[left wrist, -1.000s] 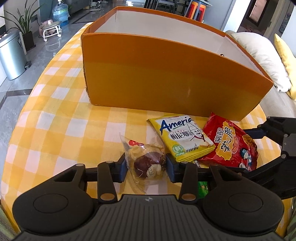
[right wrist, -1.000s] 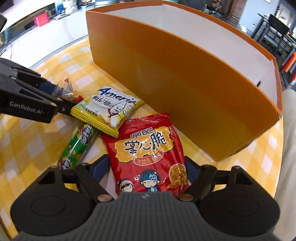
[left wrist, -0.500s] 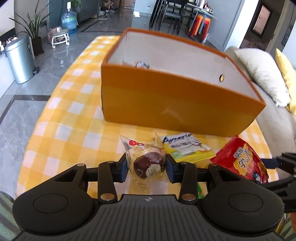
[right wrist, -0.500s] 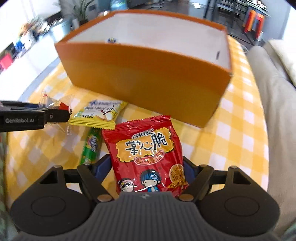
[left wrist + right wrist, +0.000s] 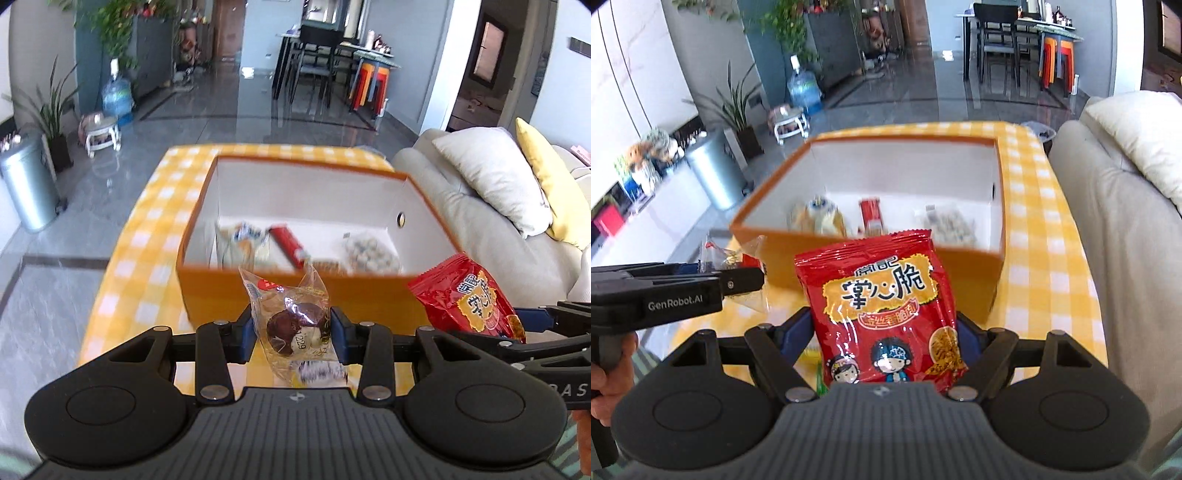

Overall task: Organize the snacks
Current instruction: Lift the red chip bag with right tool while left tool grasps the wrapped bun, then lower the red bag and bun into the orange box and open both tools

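Orange box (image 5: pixel 303 295) waits open; left hand-held gripper (image 5: pixel 293 334) clamps a clear-wrapped pastry (image 5: pixel 295 325), right hand-held gripper (image 5: pixel 886 332) clamps a red snack bag (image 5: pixel 882 306), both raised, likely for dropping in.

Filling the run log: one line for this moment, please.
left tongs: shut on clear-wrapped pastry | right tongs: shut on red snack bag | orange box: ahead, open

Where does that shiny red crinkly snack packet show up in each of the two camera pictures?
Left wrist view: red crinkly snack packet at the right edge, clamped in the right gripper.
Right wrist view: the packet fills the lower centre.
Shared landmark: the open orange cardboard box behind it.
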